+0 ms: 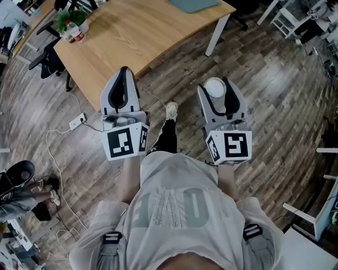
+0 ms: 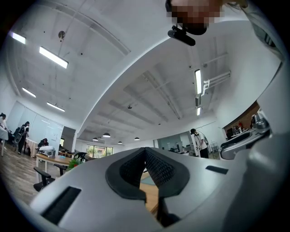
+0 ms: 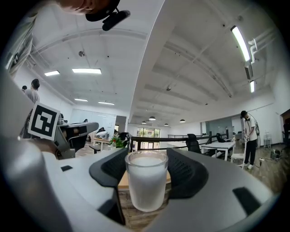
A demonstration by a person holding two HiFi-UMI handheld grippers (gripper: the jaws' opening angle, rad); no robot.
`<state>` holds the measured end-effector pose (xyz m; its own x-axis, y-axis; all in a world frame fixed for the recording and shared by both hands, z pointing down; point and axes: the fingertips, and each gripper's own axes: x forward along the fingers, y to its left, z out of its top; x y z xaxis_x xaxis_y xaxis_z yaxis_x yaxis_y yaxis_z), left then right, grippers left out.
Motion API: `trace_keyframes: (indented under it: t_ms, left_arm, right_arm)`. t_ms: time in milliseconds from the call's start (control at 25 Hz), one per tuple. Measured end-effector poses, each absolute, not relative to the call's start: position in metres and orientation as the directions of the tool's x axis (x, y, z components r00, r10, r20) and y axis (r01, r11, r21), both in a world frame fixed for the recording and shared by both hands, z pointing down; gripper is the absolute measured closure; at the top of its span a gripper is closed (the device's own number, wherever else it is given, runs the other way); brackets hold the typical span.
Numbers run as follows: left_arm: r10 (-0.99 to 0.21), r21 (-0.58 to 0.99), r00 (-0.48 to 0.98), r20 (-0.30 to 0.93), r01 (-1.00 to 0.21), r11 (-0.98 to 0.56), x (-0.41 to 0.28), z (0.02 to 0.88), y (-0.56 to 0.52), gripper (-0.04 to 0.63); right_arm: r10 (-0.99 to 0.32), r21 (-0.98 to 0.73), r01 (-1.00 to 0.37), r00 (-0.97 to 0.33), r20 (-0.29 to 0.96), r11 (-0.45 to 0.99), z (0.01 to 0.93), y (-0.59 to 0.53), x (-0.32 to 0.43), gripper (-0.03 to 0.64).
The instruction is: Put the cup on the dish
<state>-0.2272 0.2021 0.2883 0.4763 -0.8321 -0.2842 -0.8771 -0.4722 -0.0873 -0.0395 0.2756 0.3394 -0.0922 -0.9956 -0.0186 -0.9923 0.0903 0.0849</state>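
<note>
**Cup held in the right tool, above the floor**

The person stands on a wooden floor (image 1: pixel 264 79) and holds both tools out in front of the body, at about the same height.

The right tool (image 1: pixel 216 88) is closed on a frosted white cup (image 1: pixel 215 87). In the right gripper view the cup (image 3: pixel 146 181) stands upright between the two dark pads (image 3: pixel 186 172), which press on its sides. Its rim sits level with the tops of the pads.

The left tool (image 1: pixel 124 79) has nothing in it. In the left gripper view its jaws meet at the tips (image 2: pixel 145 154), with only a narrow slit lower down between the ribbed pads (image 2: pixel 159 168).

Ahead of the tools is a light wooden tabletop (image 1: pixel 137 37), well apart from the cup. The cup hangs over the floor, off the tabletop's near edge. A potted plant (image 1: pixel 71 22) stands at the tabletop's left corner, and a teal flat thing (image 1: pixel 193 4) lies at its far edge.

On the floor to the left, a white power strip (image 1: pixel 77 121) lies with a cable trailing from it. One shoe (image 1: pixel 171 111) shows between the two tools.
</note>
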Motion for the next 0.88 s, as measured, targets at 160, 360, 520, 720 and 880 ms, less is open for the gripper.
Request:
trace_keyframes:
  t_ms: [160,360,520,720,880]
  left_arm:
    - [-0.828,-0.067,0.468,-0.309,-0.879,-0.472,-0.213,0.283,0.157,0.586]
    - [-0.821,-0.054,0.476,-0.315,-0.873,-0.485,-0.186,0.279,0.098,0.586]
    - [-0.807,-0.053,0.508,-0.301,-0.854,-0.517,-0.160,0.278,0.045,0.586]
    - [-0.795,-0.059,0.529,-0.297,-0.841,-0.537,-0.127,0.270,-0.020,0.586]
    - [-0.785,-0.081,0.537,-0.308,-0.837,-0.541,-0.108,0.260,-0.070,0.586]
  right_arm:
    - [-0.997,0.102,-0.992,-0.076,-0.032,0.073,0.339,0.242,-0.020,0.344]
    - [-0.999,0.094,-0.995,-0.045,-0.013,0.043,0.340,0.186,0.010,0.344]
    - [-0.999,0.093,-0.995,-0.040,-0.002,0.039,0.335,0.132,0.025,0.344]
    - [-0.998,0.107,-0.993,-0.056,0.010,0.057,0.324,0.060,0.044,0.344]
    - [-0.997,0.110,-0.991,-0.079,0.003,0.079,0.314,0.001,0.056,0.344]
